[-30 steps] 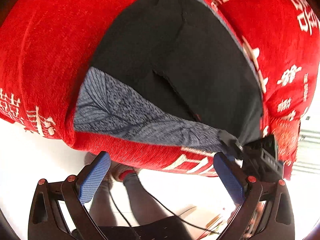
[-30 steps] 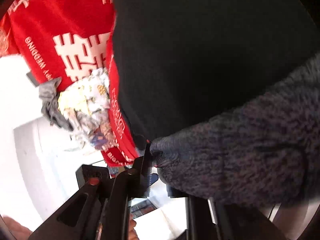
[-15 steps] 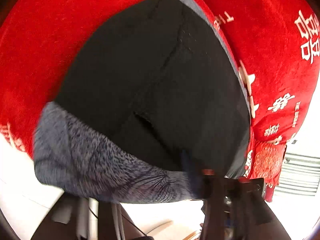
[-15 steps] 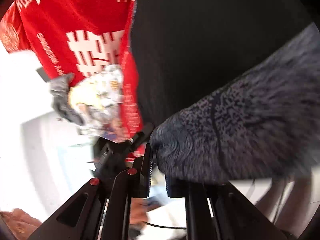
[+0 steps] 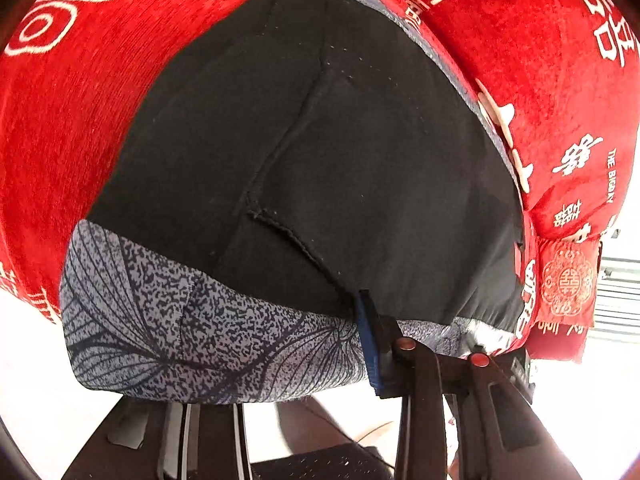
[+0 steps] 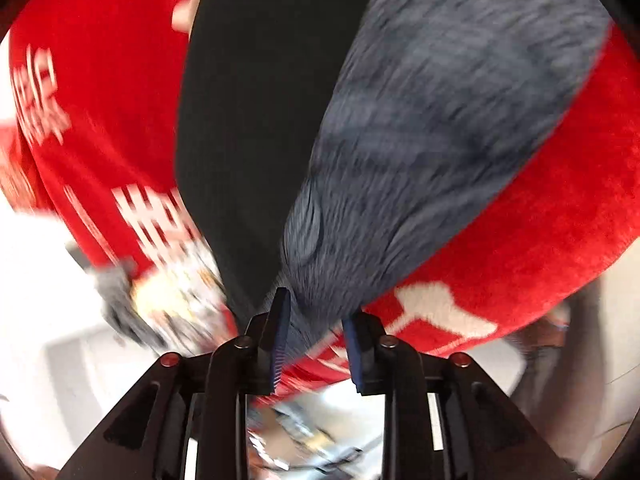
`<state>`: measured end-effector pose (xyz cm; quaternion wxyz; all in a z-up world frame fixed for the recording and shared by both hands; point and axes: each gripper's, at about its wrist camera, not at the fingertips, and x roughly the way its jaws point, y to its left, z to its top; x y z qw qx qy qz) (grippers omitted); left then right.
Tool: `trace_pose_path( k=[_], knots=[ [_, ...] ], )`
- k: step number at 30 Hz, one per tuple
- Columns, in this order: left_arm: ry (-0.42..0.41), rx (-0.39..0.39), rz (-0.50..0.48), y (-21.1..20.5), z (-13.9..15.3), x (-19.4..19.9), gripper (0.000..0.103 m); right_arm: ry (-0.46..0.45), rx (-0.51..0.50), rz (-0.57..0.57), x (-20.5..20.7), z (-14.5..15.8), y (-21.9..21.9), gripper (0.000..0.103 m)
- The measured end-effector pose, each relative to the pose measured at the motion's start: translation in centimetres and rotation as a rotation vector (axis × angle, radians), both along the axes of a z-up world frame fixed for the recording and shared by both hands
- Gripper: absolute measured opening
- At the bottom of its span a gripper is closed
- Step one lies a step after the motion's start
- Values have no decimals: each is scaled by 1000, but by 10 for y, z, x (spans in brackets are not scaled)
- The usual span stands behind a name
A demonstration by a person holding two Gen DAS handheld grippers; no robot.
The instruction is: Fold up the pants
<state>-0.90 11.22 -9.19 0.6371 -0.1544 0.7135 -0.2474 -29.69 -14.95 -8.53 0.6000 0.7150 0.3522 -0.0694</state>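
Note:
The pants (image 5: 312, 168) are black with a grey speckled leaf-print waistband (image 5: 192, 332). They lie on a red cloth (image 5: 72, 112) with white characters. My left gripper (image 5: 280, 360) is shut on the waistband; one blue pad (image 5: 366, 344) shows at its right end, the other finger is hidden under the fabric. In the right wrist view the grey band (image 6: 432, 132) runs up from my right gripper (image 6: 316, 340), whose blue pads (image 6: 280, 332) stand slightly apart around the bunched fabric. The black cloth (image 6: 248, 120) lies left of it. This view is blurred.
The red cloth (image 6: 500, 260) covers the whole surface and hangs over its edge. A crumpled patterned bundle with a grey rag (image 6: 168, 304) lies at the left edge in the right wrist view. A red tassel patch (image 5: 564, 280) hangs at the right. White floor shows below.
My left gripper went from open below the waistband to shut on it. My right gripper swung with the band, now seen running upward, and its jaws have parted a little.

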Motion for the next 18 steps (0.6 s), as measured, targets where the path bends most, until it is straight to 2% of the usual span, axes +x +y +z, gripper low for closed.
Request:
trace_pose_path(
  k=[1,2,3,4,6,9,12,14,15,16,17,18],
  knots=[
    [0,4,-3,-1,1,0,36,-12,22,-32,-3,-2,-3,29],
    [1,10,-1,-1,2,1,35,-15,52,-55,-3,-5,-5,24],
    [2,14,5,-3,3,3,32,-7,66,-62,-3,-6,-6,13],
    [9,21,21,-6,6,5,30,-5,62,-52,-1,-1,-8,6],
    [5,16,68,-3,20,9,30,-6,19,4,6,19,-13,6],
    [-45,1,91,-10,50,18,30,-45,-66,122,35,69,-36,6],
    [-150,-15,93,-31,85,41,30,-111,-188,276,93,122,-64,6],
    [-231,-26,120,-49,105,69,31,-140,-228,341,138,139,-88,6],
    [-260,-21,135,-57,110,81,34,-141,-242,369,156,141,-97,6],
    [-299,4,155,-66,113,99,47,-134,-255,399,178,141,-108,6],
    [-345,46,184,-74,113,116,66,-125,-270,422,199,139,-118,6],
    [-385,84,209,-78,111,129,73,-116,-279,444,215,132,-128,6]
  ],
)
